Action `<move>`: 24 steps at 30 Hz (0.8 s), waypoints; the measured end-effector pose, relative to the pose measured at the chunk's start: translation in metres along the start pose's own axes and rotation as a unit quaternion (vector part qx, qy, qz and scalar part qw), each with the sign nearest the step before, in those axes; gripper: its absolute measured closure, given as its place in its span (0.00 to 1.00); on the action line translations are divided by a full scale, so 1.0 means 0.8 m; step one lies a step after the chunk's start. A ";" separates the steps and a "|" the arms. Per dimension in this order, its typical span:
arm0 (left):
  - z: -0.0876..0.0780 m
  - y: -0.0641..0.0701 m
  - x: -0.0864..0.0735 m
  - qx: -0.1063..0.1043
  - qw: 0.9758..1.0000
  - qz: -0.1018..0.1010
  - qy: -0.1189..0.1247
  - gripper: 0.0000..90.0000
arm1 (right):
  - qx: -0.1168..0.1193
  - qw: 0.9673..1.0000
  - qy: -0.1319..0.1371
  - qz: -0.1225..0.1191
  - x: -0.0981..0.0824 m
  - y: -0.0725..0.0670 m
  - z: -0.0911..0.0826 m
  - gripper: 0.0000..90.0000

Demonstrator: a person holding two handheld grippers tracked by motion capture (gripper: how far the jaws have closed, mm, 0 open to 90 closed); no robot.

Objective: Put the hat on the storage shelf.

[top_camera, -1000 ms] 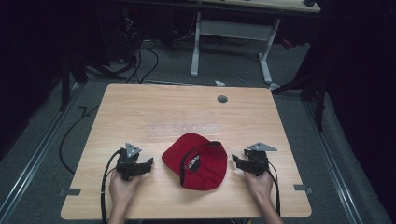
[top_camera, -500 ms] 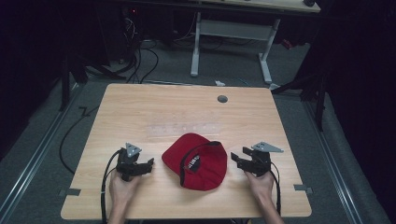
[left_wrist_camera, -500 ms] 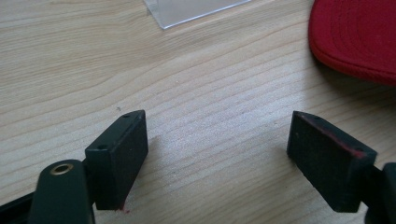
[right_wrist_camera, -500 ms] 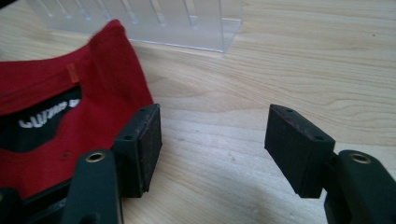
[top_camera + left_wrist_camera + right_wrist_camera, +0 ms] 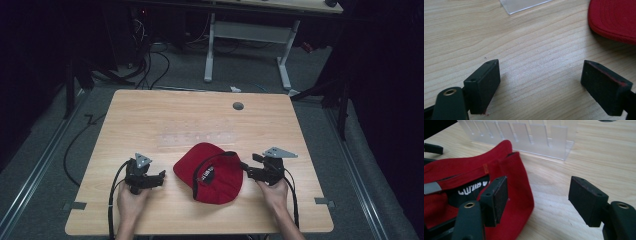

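Observation:
A red cap (image 5: 210,172) lies upside down near the table's front edge, its black inner band and label facing up. My left gripper (image 5: 159,176) rests on the wood just left of the cap and points at it. Its jaws have just been opening, with bare wood between them (image 5: 540,65) and the cap's brim (image 5: 616,20) off to the upper right. My right gripper (image 5: 247,170) is at the cap's right side. Its jaws (image 5: 537,180) have also just been opening. The cap's rim (image 5: 521,182) lies loose between them, beside the left pad, not pinched.
A clear plastic slotted rack (image 5: 524,137) stands on the wooden table (image 5: 150,120) just beyond the cap. A round cable hole (image 5: 238,106) is at the table's far side. Cables trail from both grippers toward the front edge. A desk frame stands on the floor behind.
My right gripper has lifted a little beside the cap. The left hand has stayed where it was. The cap has not moved.

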State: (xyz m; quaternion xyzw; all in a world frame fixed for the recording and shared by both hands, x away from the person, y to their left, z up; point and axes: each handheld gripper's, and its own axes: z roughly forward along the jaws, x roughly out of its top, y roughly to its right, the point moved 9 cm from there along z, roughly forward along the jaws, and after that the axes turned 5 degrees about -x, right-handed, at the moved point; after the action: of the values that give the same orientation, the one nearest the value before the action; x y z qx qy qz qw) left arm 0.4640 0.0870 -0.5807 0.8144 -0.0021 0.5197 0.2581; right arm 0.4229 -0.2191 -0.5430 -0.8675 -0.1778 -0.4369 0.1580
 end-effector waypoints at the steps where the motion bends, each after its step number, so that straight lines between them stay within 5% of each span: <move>1: 0.000 0.000 0.000 0.000 1.000 0.000 0.000 0.18 | 0.002 1.000 0.001 -0.004 0.002 -0.002 0.001 0.35; 24: 0.000 0.000 0.000 0.001 1.000 0.000 0.000 0.18 | 0.051 0.997 -0.044 -0.028 0.021 -0.033 0.063 0.35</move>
State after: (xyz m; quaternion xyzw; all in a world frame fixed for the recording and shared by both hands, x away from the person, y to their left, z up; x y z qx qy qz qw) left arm 0.4640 0.0871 -0.5807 0.8148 -0.0022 0.5195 0.2574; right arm 0.4557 -0.1711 -0.5550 -0.8712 -0.2312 -0.3929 0.1821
